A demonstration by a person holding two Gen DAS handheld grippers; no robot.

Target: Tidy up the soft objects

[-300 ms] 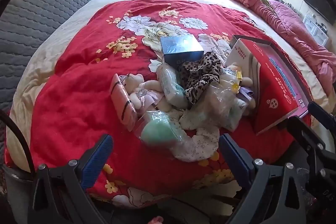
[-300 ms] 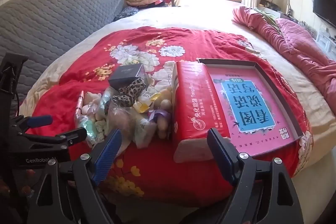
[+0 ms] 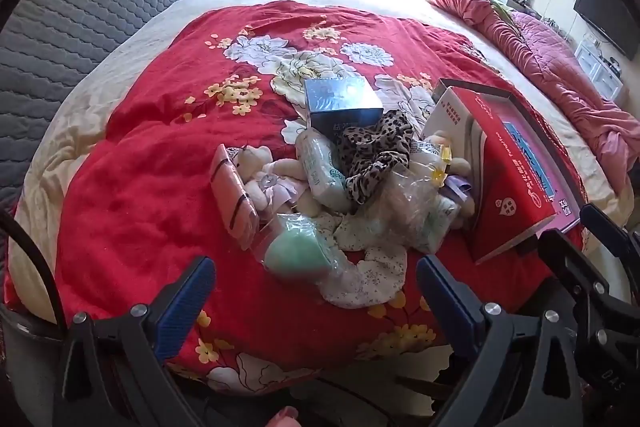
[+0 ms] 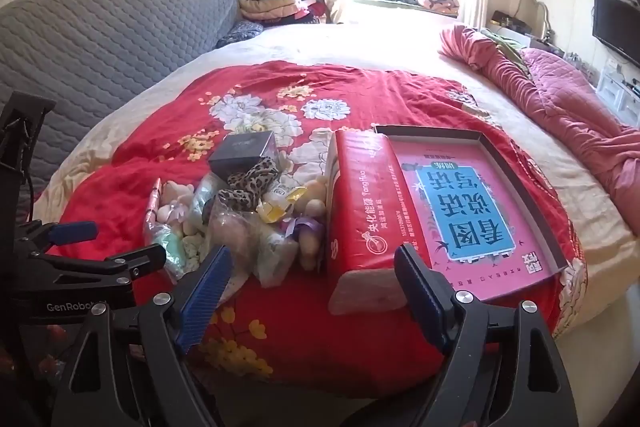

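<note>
The red tissue pack [image 4: 362,211] reads "YangHuo"; the left gripper [image 4: 76,303] reads "GenRobot".

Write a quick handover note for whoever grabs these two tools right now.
Left tool: open, empty, hovering short of the pile.
Right tool: open, empty, near the red tissue pack.
Soft things lie heaped on the red blanket: leopard scrunchie, small plush bears, bagged green sponge, wipes pack. Shallow pink-lined box sits right of the tissue pack.
Done: nothing sorted.
Left: everything.

Both views unchanged, nothing moved.
</note>
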